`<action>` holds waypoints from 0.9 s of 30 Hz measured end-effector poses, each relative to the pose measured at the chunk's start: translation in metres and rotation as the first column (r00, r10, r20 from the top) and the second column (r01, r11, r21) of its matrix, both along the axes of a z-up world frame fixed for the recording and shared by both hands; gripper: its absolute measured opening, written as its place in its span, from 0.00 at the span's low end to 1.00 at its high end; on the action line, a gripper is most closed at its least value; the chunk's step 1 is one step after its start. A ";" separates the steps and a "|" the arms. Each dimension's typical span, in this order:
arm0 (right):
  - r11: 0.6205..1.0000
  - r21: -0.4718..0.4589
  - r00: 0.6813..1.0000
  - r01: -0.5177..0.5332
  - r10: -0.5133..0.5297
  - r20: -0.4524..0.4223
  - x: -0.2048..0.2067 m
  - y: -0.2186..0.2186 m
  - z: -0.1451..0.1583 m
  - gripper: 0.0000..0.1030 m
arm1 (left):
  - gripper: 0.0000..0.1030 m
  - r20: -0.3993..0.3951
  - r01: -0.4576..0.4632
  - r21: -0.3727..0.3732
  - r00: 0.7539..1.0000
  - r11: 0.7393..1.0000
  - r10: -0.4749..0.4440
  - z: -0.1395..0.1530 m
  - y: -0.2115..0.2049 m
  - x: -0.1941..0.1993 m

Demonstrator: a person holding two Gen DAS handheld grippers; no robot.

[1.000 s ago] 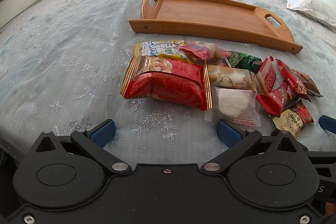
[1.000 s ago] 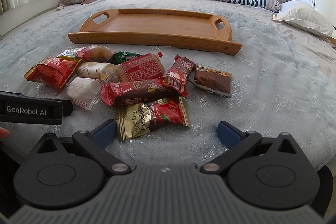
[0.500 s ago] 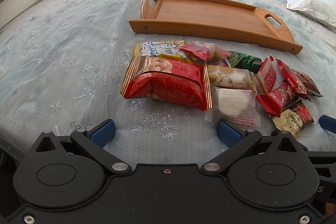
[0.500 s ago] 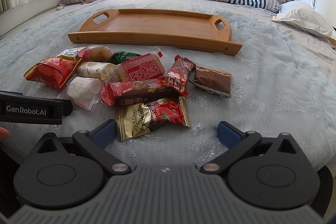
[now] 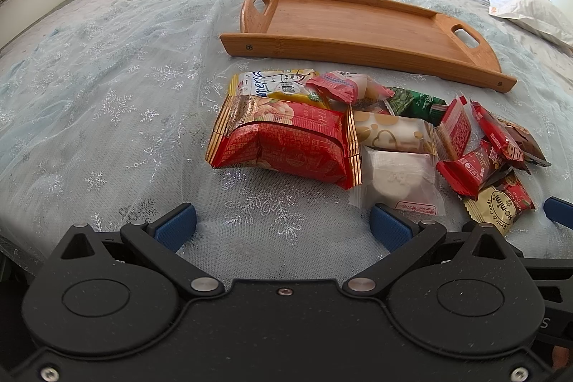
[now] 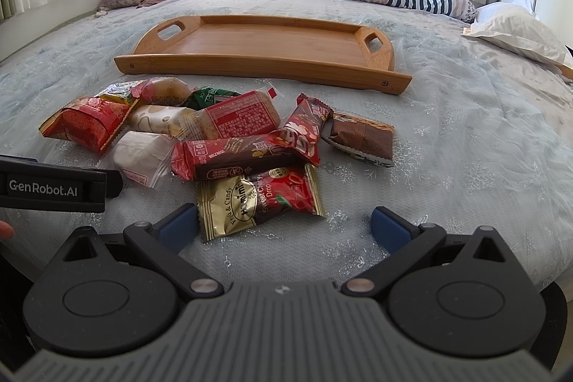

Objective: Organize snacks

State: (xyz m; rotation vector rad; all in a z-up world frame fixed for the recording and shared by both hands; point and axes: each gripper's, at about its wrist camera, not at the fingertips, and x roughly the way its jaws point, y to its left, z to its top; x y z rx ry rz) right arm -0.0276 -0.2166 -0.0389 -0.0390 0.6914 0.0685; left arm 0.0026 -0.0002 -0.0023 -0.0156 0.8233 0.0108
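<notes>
Straight ahead of both your tongs, on the pale snowflake bedspread (image 5: 107, 102), lies the heap of snacks, and beyond it the wooden tray (image 6: 272, 40) with nothing on its floor. Your left gripper (image 5: 283, 224) stands wide, its blue fingertips (image 5: 177, 224) spread over bare cloth and gripping nothing; just past it sits the big red packet (image 5: 286, 145), with the white wrapped cake (image 5: 397, 178) touching that packet's right side and lying close to your right-hand fingertip. Further off, near the tray's front rail, you see the yellow and white pouch (image 5: 275, 85) and the green packet (image 5: 419, 102). Your right gripper (image 6: 284, 226) is also spread wide and empty; the gold and red cherry drop bag (image 6: 258, 199) lies between its fingers, nearer the left one, though you cannot tell whether it touches. Beyond that bag the long red and brown bar (image 6: 232, 160) rests across the heap, and the brown wrapped bar (image 6: 361, 138) lies at the heap's right edge. To the left of your right gripper, the body of the left one shows as a black bar.
</notes>
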 end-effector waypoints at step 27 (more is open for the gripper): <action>0.996 -0.027 0.979 -0.085 0.089 0.182 -0.021 0.008 0.002 0.91 | 0.77 0.181 0.056 -0.040 0.982 0.998 -0.048 0.030 0.005 -0.025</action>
